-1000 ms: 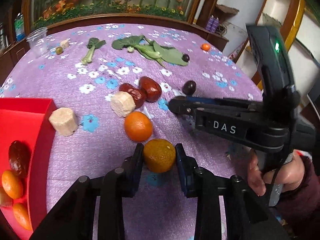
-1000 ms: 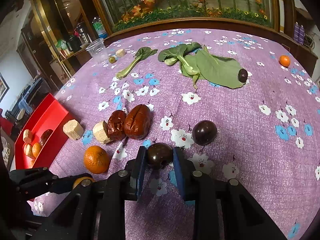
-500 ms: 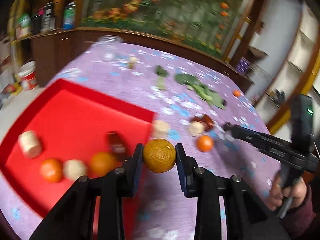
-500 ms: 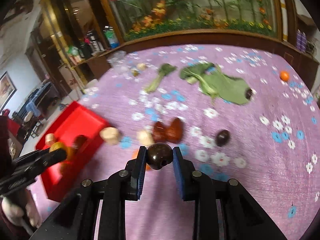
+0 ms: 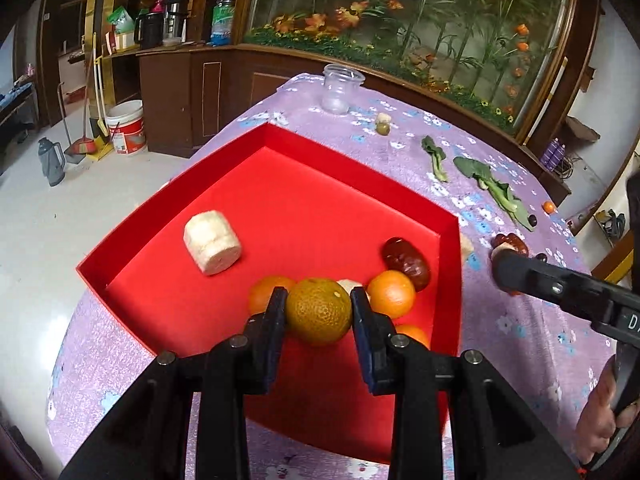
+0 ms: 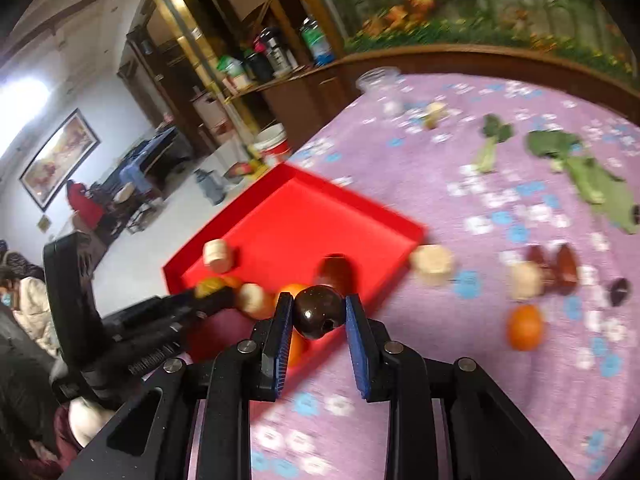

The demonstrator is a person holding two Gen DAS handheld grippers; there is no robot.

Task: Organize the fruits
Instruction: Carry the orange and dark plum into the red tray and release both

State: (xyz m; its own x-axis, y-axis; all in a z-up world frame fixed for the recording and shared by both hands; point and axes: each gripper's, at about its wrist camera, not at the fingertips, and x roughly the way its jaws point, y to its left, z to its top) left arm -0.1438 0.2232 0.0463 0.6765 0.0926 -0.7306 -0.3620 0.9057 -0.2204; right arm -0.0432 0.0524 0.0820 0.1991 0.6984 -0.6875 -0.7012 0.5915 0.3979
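My left gripper (image 5: 319,312) is shut on a greenish-orange tangerine (image 5: 319,311) and holds it above the red tray (image 5: 304,184). The tray holds a pale sugarcane chunk (image 5: 212,242), a red date (image 5: 406,261) and several oranges (image 5: 391,294). My right gripper (image 6: 316,316) is shut on a dark round fruit (image 6: 318,317), above the tray's near corner (image 6: 360,280). On the cloth lie an orange (image 6: 525,327), two pale chunks (image 6: 433,264), red dates (image 6: 556,266) and another dark fruit (image 6: 621,290).
The purple flowered tablecloth (image 5: 520,344) carries green leaves (image 5: 496,188), a clear plastic cup (image 5: 342,88), a small olive (image 5: 383,128) and a small orange (image 5: 550,207) far right. The table edge drops to the floor left of the tray.
Both grippers lifted their fruit off the cloth and swung left. The left now hangs over the tray; the right has come up to the tray's corner.
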